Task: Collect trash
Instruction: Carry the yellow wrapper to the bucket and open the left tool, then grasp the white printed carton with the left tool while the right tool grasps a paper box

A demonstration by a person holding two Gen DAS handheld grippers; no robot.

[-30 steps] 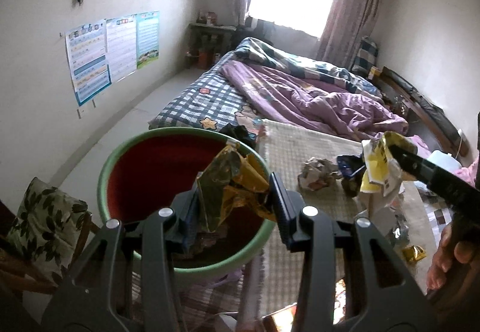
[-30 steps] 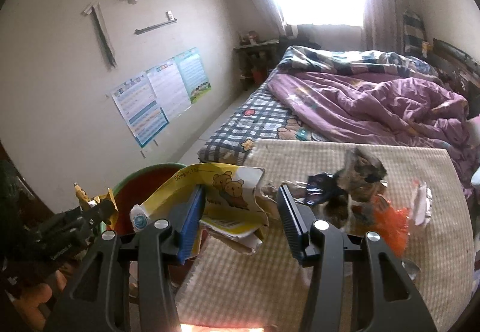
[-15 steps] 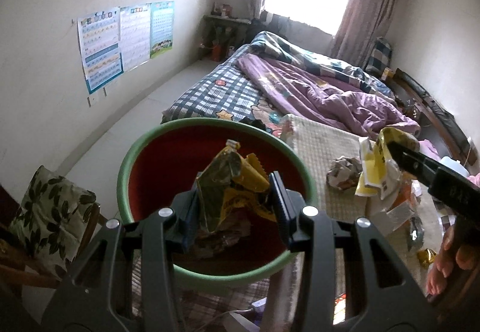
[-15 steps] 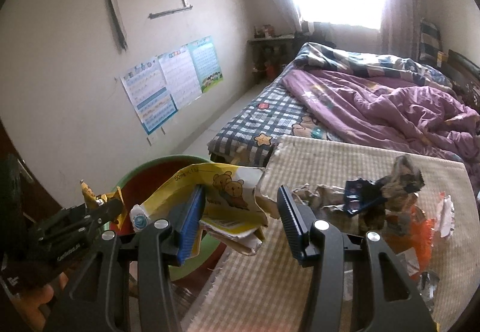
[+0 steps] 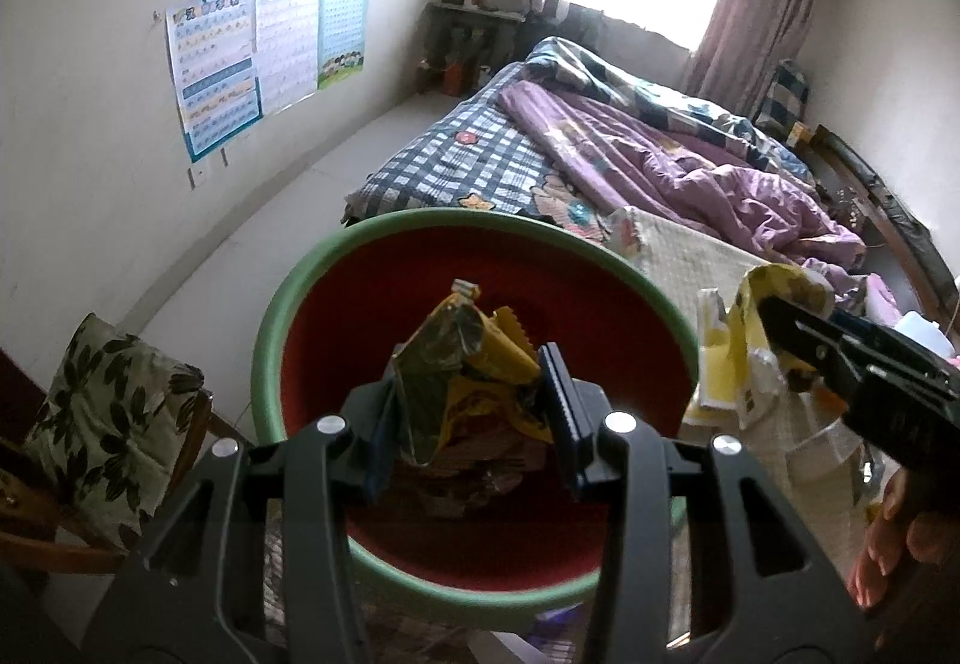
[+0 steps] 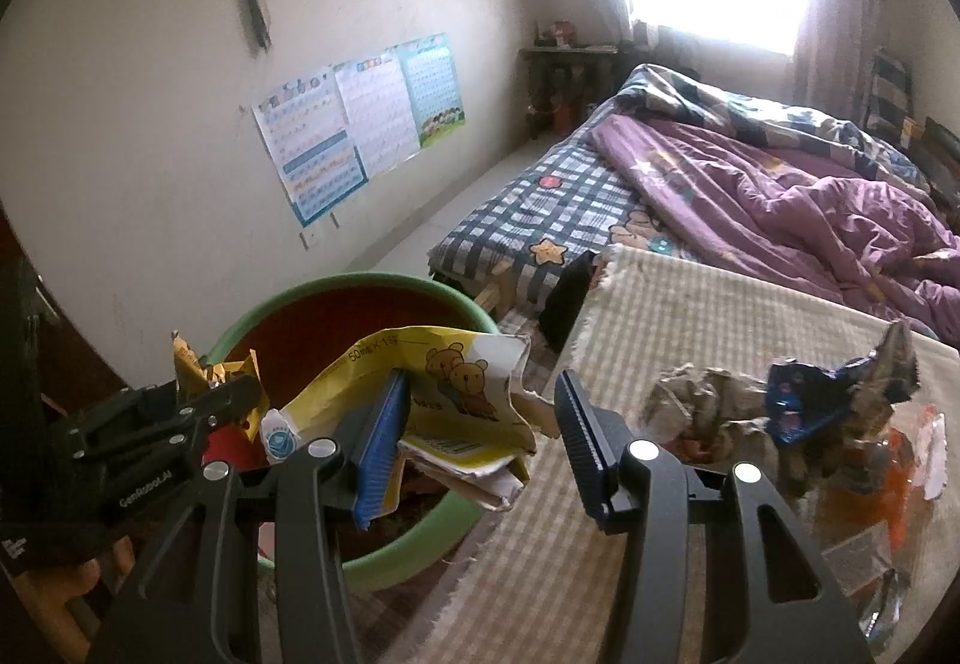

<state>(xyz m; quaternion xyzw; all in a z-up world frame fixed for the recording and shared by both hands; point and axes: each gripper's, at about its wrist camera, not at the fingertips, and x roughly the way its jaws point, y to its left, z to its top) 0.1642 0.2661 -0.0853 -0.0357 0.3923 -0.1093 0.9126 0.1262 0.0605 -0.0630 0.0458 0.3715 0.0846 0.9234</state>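
The left gripper [image 5: 468,418] is clamped on a crumpled yellow snack wrapper [image 5: 465,364] above the open mouth of the green-rimmed red bin [image 5: 282,316]. The right gripper [image 6: 480,436] pinches a yellow paper bag printed with bears [image 6: 444,382], held over the bin's edge nearest the mat. Farther on, loose crumpled trash [image 6: 780,412] lies on the beige checked mat [image 6: 690,316], near its far edge, with the bed [image 6: 750,184] behind
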